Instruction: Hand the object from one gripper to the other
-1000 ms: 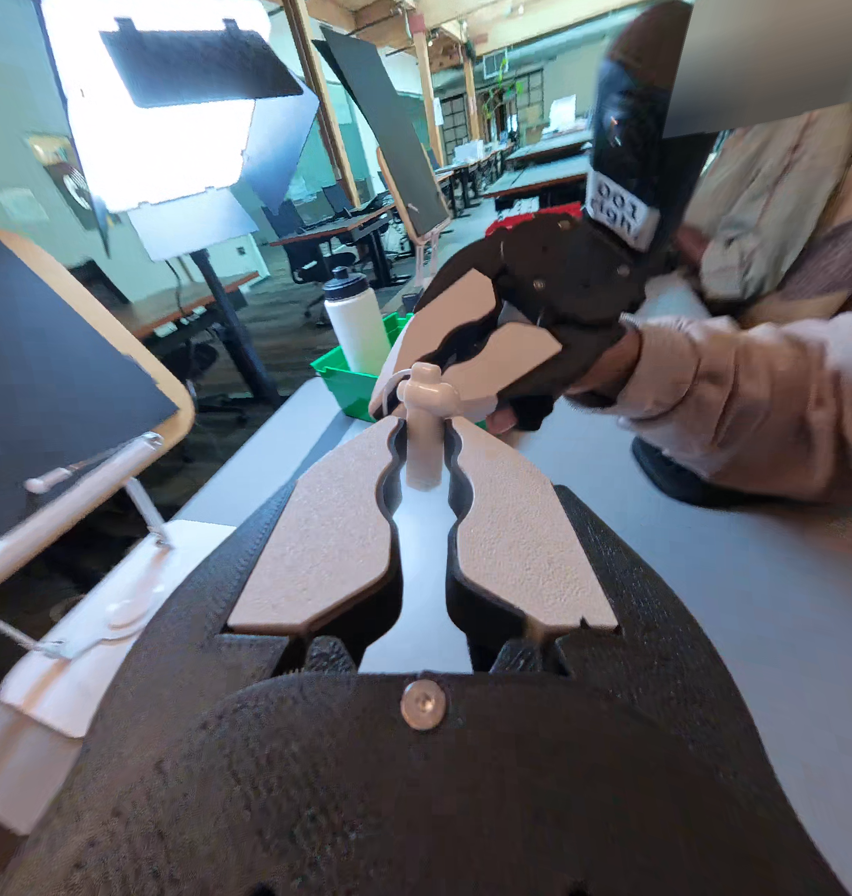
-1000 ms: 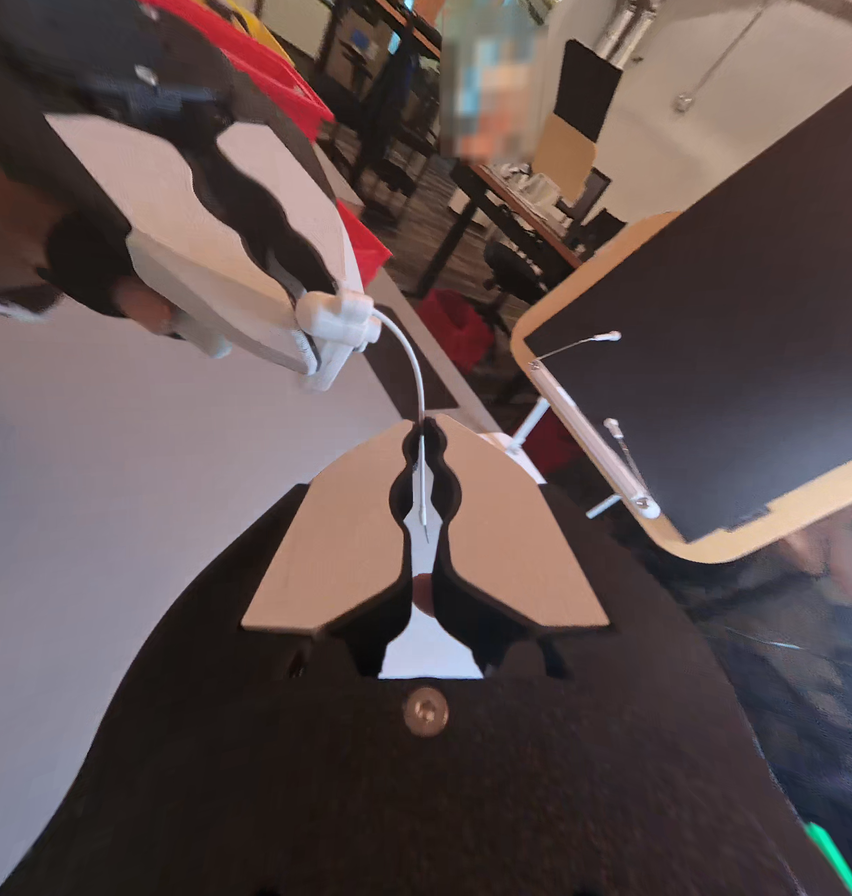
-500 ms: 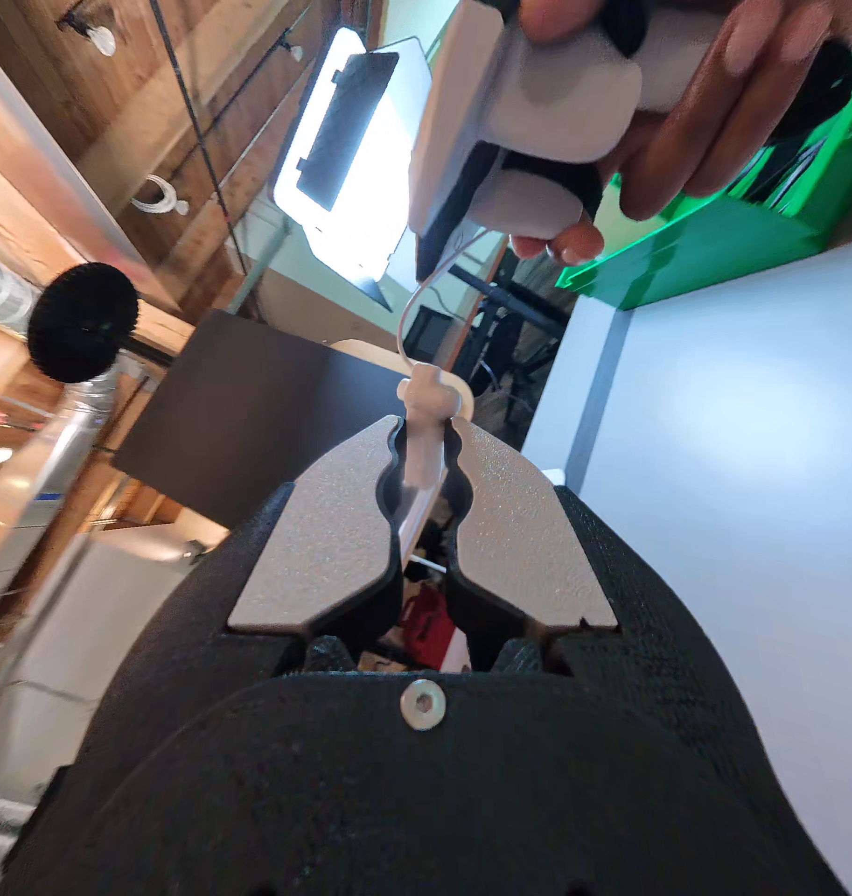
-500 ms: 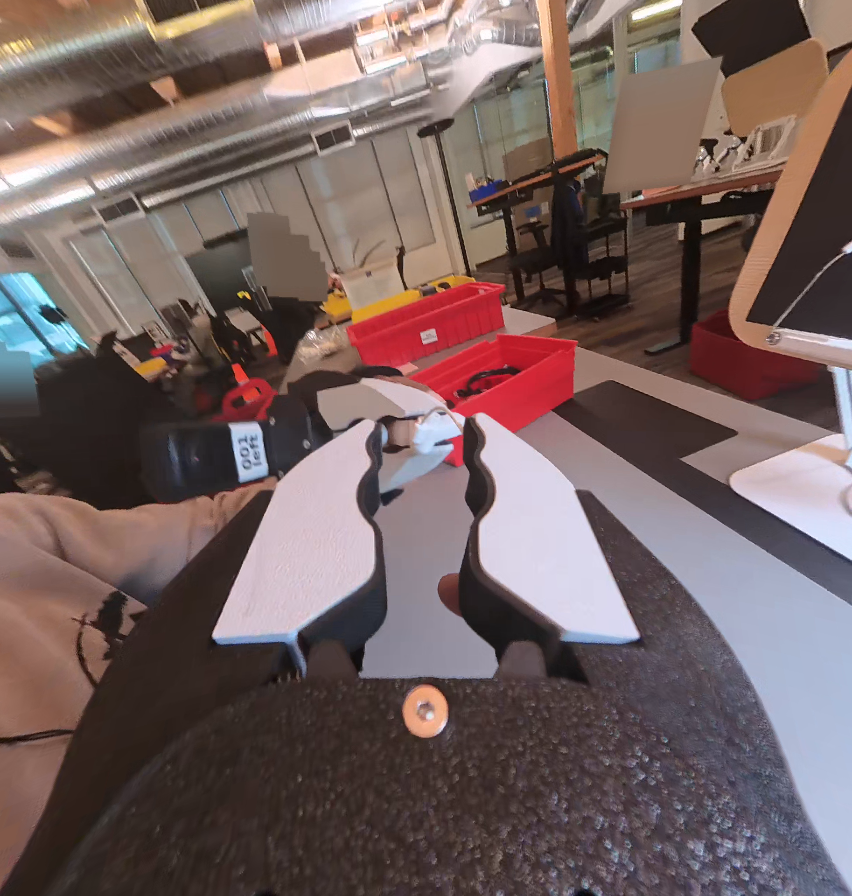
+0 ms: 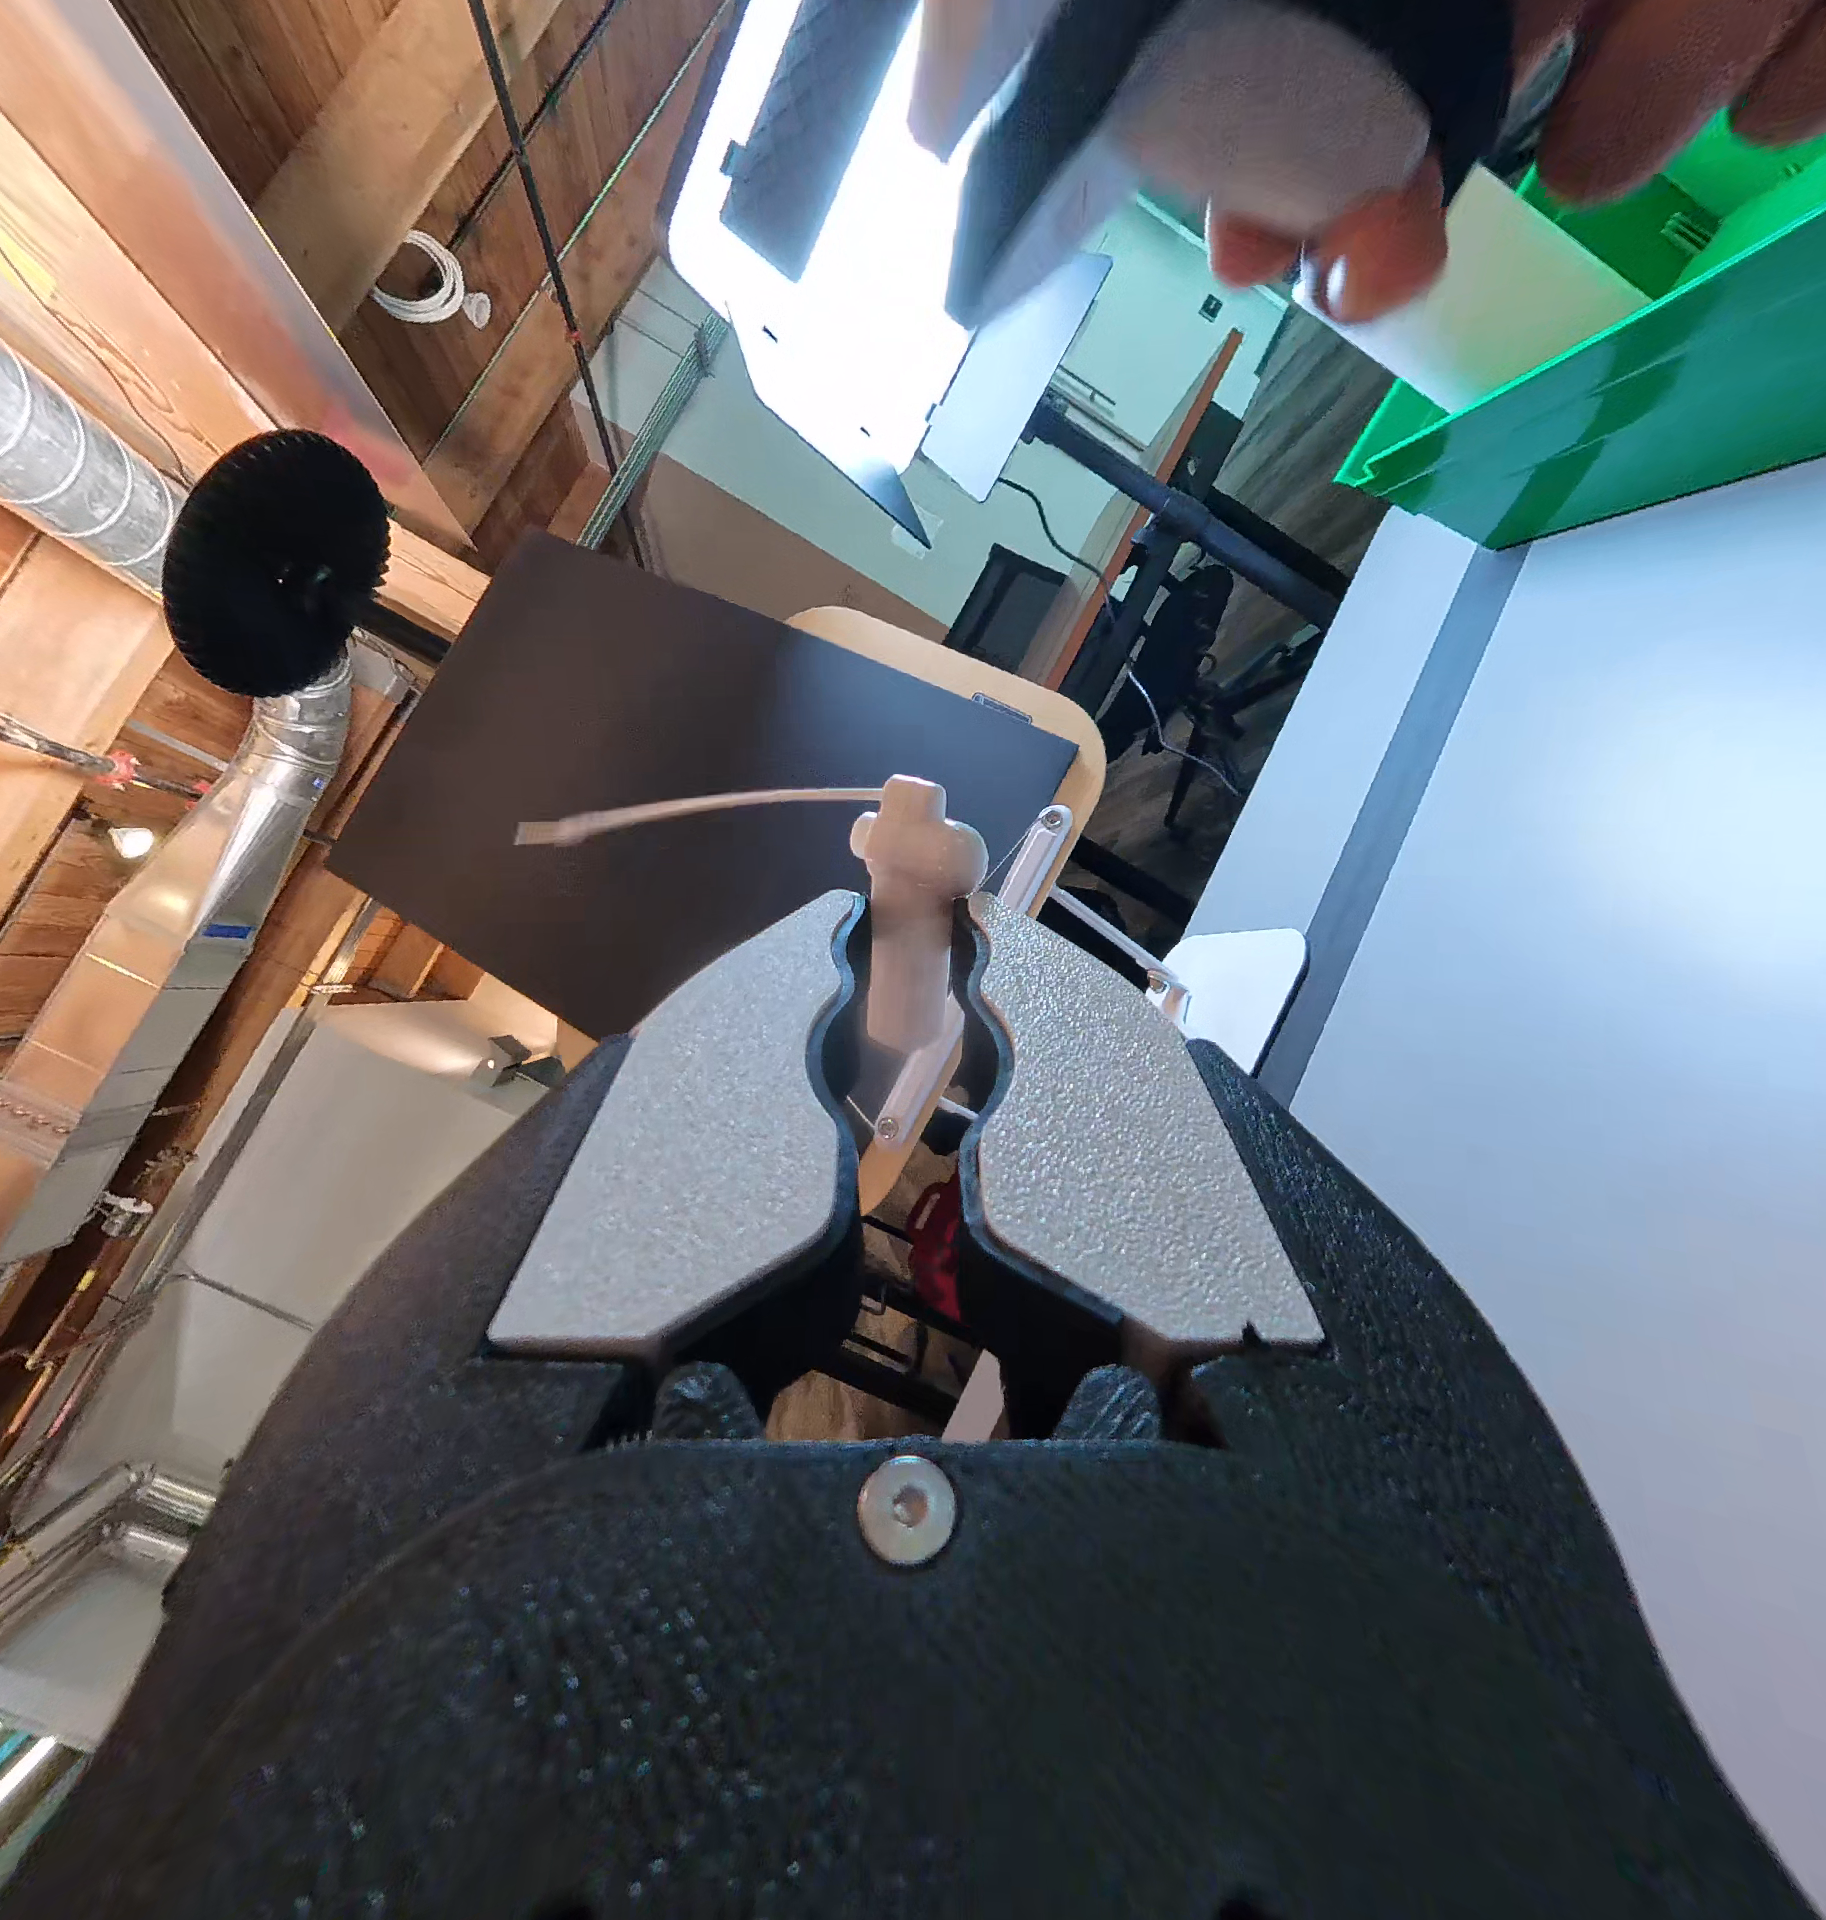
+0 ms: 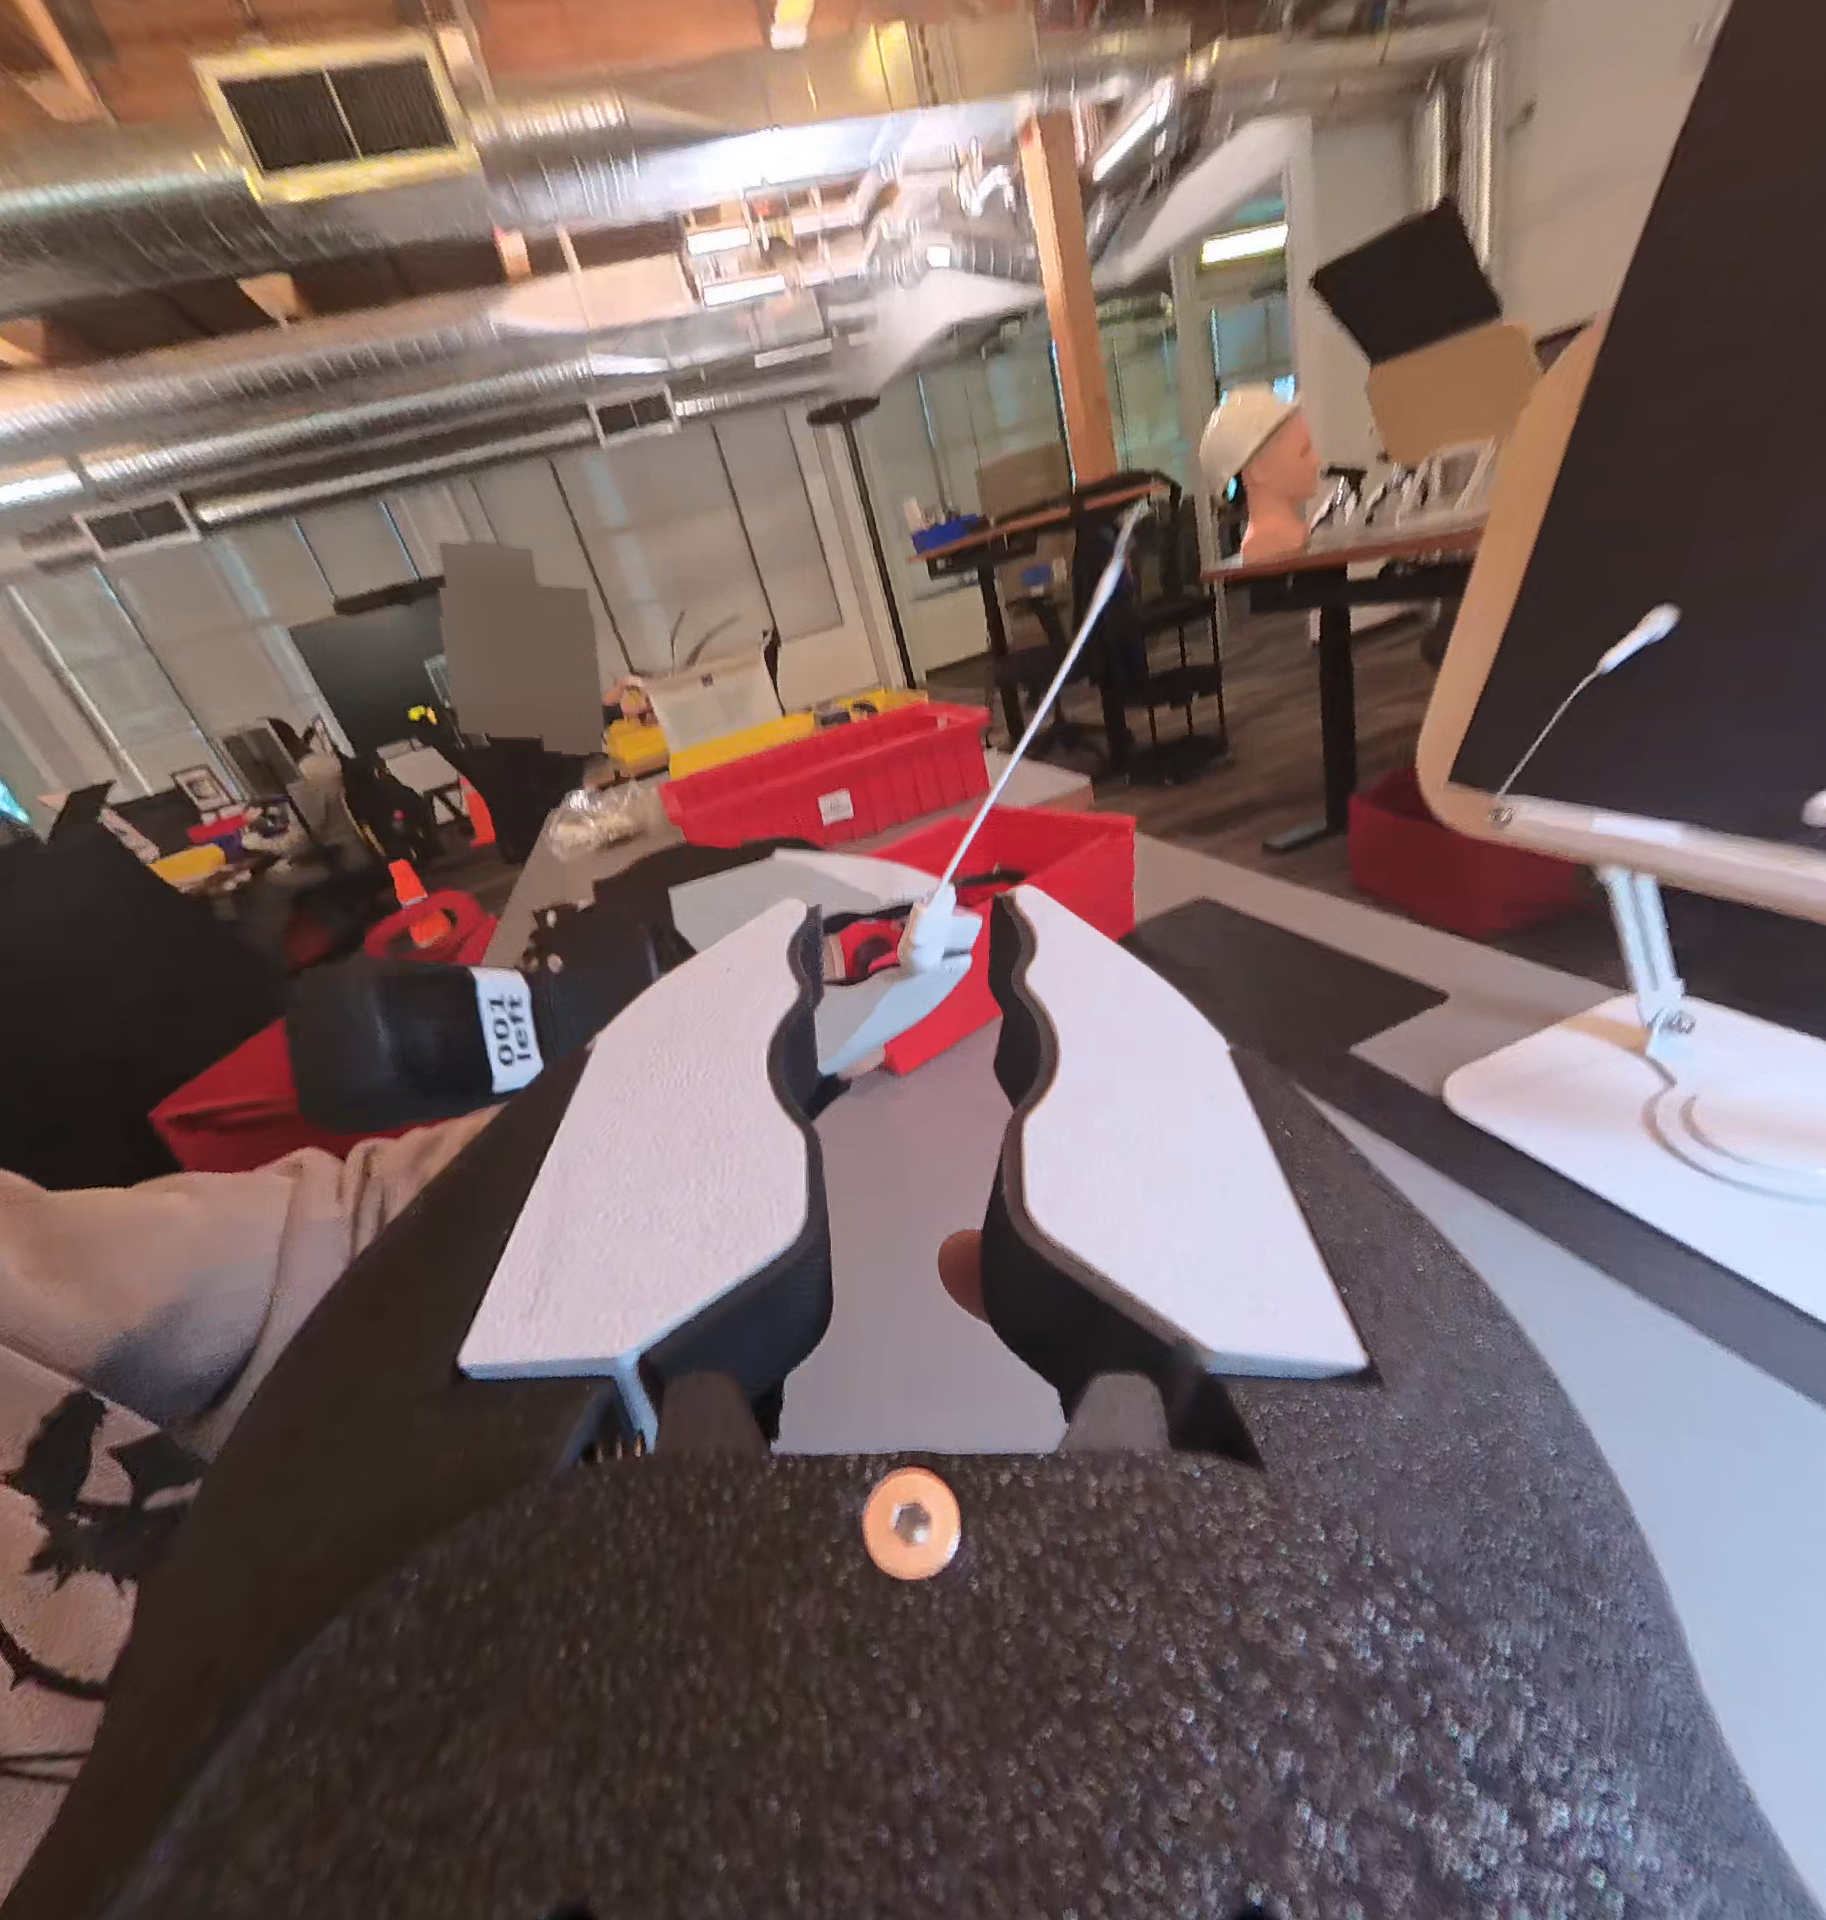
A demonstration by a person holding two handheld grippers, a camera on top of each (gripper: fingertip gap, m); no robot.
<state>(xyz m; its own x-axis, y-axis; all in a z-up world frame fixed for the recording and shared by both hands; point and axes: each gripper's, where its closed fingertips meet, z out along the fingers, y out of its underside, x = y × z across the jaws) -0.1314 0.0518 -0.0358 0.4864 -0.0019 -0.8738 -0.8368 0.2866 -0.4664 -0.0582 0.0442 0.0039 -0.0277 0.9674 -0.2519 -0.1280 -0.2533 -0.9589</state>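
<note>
The object is a small white plastic piece (image 5: pixel 914 847) with a thin flexible tail (image 5: pixel 680 816). My left gripper (image 5: pixel 909 920) is shut on its thick stem, and the cross-shaped head and tail stick out past the fingertips. The tail hangs free to the left. My right gripper (image 6: pixel 904 906) is open and empty. In the right wrist view the object (image 6: pixel 935 928) shows beyond the jaws, held by the left gripper (image 6: pixel 888 997), its tail slanting up and right. The right gripper (image 5: pixel 1148 135) shows blurred at the top of the left wrist view, held by a hand.
A grey table (image 5: pixel 1615 987) lies below. A green bin (image 5: pixel 1667 395) stands at its far edge. Red bins (image 6: pixel 836 779) sit behind the left gripper. A black board on a white stand (image 6: pixel 1667 1101) is at the right. A sleeve (image 6: pixel 161 1278) is at lower left.
One second ago my right gripper was shut on the tail. It has opened, let go and drawn back. The tail has sprung straight. The left gripper still holds the piece.
</note>
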